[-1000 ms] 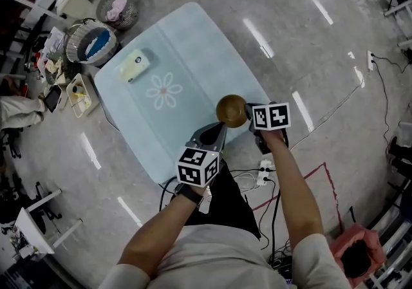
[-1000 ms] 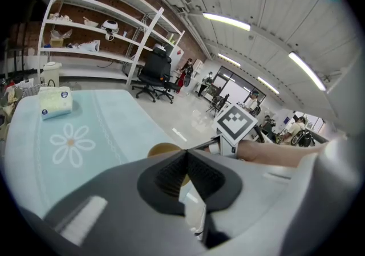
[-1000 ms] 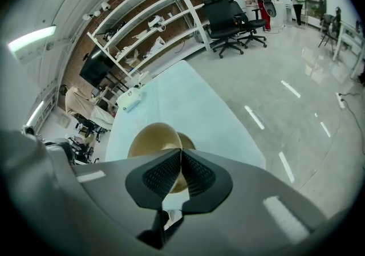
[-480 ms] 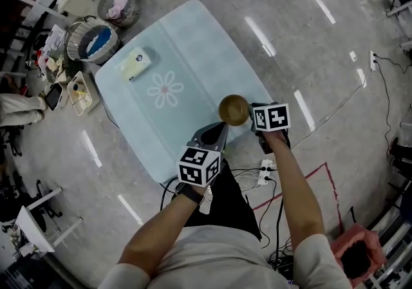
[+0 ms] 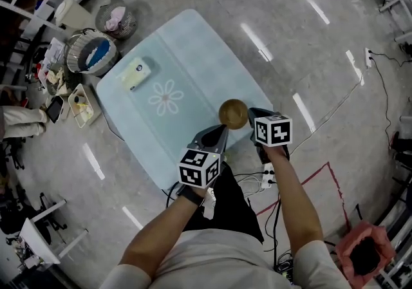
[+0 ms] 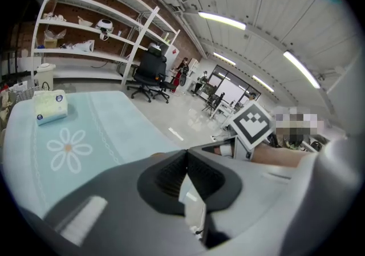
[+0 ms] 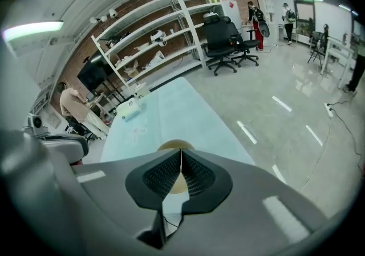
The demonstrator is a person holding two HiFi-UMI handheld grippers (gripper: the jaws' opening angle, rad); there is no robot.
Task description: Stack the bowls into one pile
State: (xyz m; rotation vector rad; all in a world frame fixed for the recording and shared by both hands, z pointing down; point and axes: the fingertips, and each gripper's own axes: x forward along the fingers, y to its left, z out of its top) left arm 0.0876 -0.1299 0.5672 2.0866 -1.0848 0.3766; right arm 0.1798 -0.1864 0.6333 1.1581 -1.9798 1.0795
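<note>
Bowl (image 5: 233,114), brown, rim pinched in right claw (image 7: 181,158)

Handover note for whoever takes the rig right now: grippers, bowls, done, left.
Left gripper: shut, empty, tip just short of the bowl's near side.
Right gripper: shut on the rim of the brown bowl.
The bowl is over the near right corner of the blue-clothed table. I cannot tell if it is lifted or resting.
Done: bowl gripped. No second bowl is in view, and I cannot tell whether others are nested inside it.
Left: check whether this is already the pile. If it is, probably set it down and release. Otherwise find the other bowls.
</note>
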